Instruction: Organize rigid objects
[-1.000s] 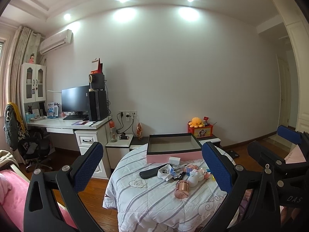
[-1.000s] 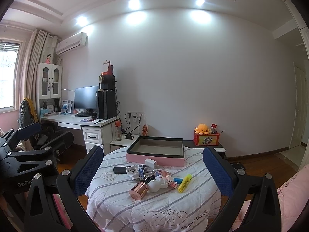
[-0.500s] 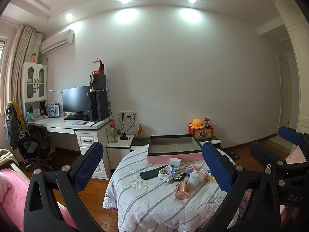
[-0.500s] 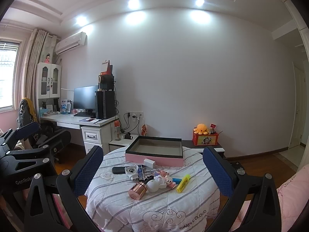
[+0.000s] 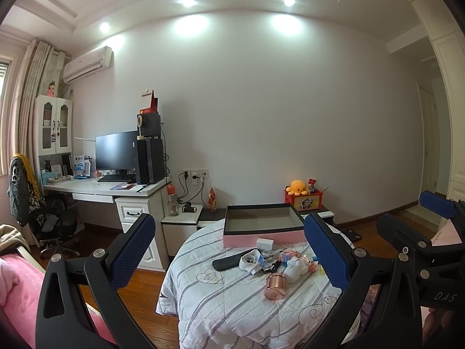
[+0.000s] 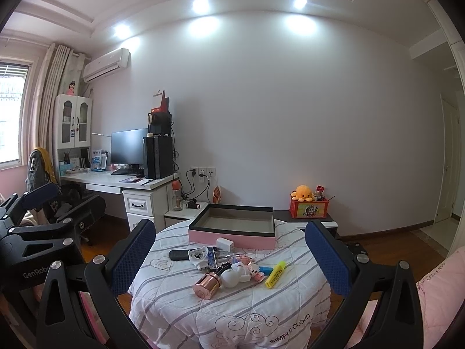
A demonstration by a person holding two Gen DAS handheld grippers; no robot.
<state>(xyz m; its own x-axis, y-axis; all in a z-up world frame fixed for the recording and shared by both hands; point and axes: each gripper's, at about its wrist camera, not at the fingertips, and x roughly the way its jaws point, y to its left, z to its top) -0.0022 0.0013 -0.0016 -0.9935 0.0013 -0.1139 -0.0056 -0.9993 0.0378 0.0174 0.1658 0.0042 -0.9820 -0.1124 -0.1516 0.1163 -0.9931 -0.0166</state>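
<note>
A round table with a striped white cover point(image 5: 232, 305) point(image 6: 232, 305) stands ahead of both grippers. At its far side sits an empty pink box with a dark rim point(image 5: 261, 226) point(image 6: 232, 226). In front of it lies a pile of small objects: a copper cup point(image 5: 274, 285) point(image 6: 207, 285), a black remote point(image 5: 228, 261) point(image 6: 179, 254), a white charger point(image 5: 265, 243) point(image 6: 225, 244), a white figure point(image 6: 235, 274) and a yellow highlighter point(image 6: 275, 274). My left gripper point(image 5: 229, 256) and right gripper point(image 6: 229, 256) are open and empty, well short of the table.
A white desk point(image 5: 110, 187) with a monitor and computer tower stands at the left wall, with an office chair point(image 5: 52, 224). A red box with an orange plush point(image 6: 308, 203) sits behind the table. Pink bedding point(image 5: 17, 290) lies at the lower left.
Both grippers have drifted slightly toward the table; the table and its objects look a little larger. Nothing on the table has moved.
</note>
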